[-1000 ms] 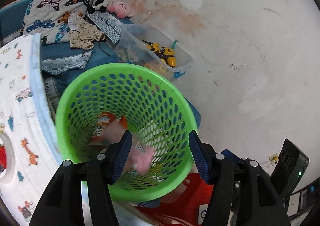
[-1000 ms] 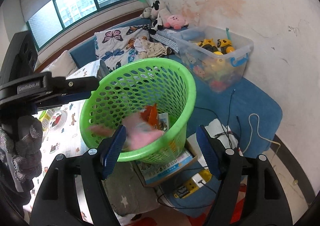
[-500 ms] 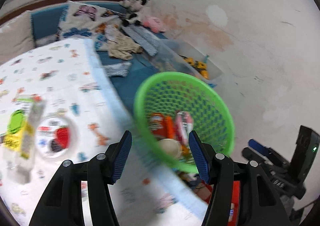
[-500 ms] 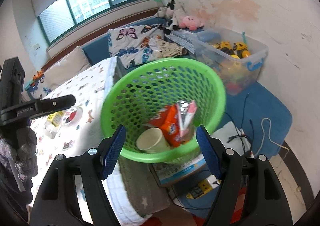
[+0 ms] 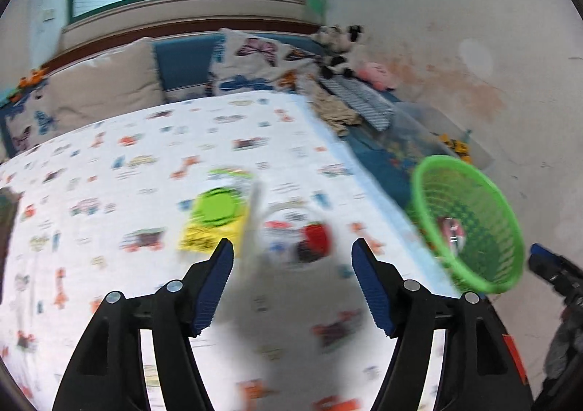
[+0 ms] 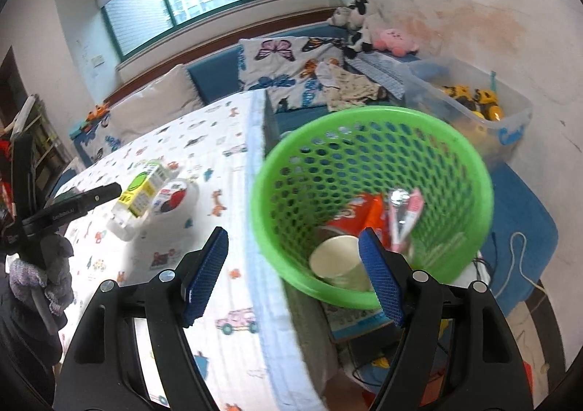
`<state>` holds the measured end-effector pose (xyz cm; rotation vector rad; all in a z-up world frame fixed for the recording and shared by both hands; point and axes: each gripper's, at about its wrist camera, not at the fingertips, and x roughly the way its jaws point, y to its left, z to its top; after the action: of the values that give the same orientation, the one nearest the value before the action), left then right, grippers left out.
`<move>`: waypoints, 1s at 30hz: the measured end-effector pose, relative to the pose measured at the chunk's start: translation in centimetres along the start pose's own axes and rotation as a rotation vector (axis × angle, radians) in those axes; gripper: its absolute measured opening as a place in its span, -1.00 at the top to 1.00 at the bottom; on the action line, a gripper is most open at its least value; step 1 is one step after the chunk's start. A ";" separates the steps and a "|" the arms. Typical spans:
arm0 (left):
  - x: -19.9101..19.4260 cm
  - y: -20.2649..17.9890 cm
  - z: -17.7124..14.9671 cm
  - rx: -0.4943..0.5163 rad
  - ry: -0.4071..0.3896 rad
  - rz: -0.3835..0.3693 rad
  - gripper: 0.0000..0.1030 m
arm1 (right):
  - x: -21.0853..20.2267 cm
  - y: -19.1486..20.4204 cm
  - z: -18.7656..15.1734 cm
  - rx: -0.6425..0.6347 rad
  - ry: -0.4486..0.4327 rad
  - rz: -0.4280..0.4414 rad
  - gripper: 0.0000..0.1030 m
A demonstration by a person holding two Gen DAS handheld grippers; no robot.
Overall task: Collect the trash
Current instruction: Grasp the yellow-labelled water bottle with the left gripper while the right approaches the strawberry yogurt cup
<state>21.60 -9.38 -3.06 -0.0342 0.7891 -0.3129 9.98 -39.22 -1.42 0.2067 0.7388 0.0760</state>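
a yellow carton with a green circle on it and a round lidded cup with red print lie touching each other on the patterned sheet of the bed, in from its right edge. in the left wrist view both are blurred, the carton and cup just ahead of the left claw, whose blue pads are spread wide with nothing between them. beside the bed's right edge stands a green basket holding a paper cup, an orange wrapper and a pink packet. the right claw hangs open and empty over the basket's near rim. behind the basket sits a clear bin of yellow toys.
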 end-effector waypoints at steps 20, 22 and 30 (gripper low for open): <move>4.1 6.2 -3.9 -0.049 0.139 0.009 -0.03 | 4.5 6.9 -0.1 -0.104 0.078 0.092 -0.44; 4.4 6.3 -4.0 -0.051 0.142 0.004 0.10 | 4.7 7.3 -0.2 -0.109 0.082 0.099 -0.44; 3.4 6.6 -3.9 -0.061 0.108 -0.008 0.23 | 6.3 9.2 0.0 -0.137 0.104 0.123 -0.44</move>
<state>22.84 -3.72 -9.17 -0.0784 0.9061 -0.2999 14.67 -29.30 -3.65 0.1182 0.8204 0.2548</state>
